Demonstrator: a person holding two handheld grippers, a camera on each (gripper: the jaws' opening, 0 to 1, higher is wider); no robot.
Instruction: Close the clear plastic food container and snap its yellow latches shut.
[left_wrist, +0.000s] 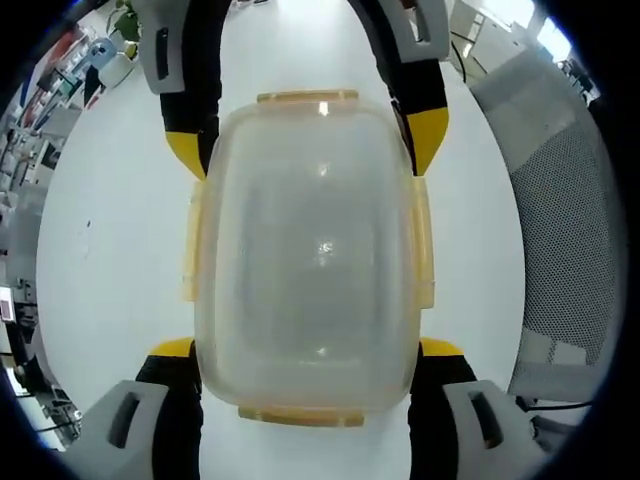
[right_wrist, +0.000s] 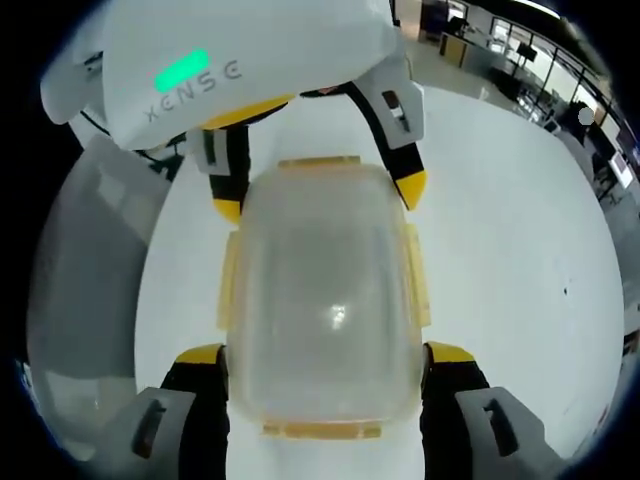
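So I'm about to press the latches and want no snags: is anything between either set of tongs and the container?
Nothing visible. The clear container sits on the white table with the left tongs straddling one end and the right tongs straddling the other. The yellow latches along its sides are uncovered.

Both views reach you brightly and evenly lit from overhead. The white table (left_wrist: 110, 250) is close to overexposed and carries only faint, soft shadows. Small specular glints sit on the lid of the clear container (left_wrist: 315, 250), and a similar highlight shows in the right gripper view (right_wrist: 338, 316). Fisheye distortion bends straight lines strongly toward the edges, where the room background turns small and compressed. You see the container sharply; the nearest gripper parts at the bottom are slightly soft. A green indicator light (right_wrist: 182, 70) glows with mild bloom.
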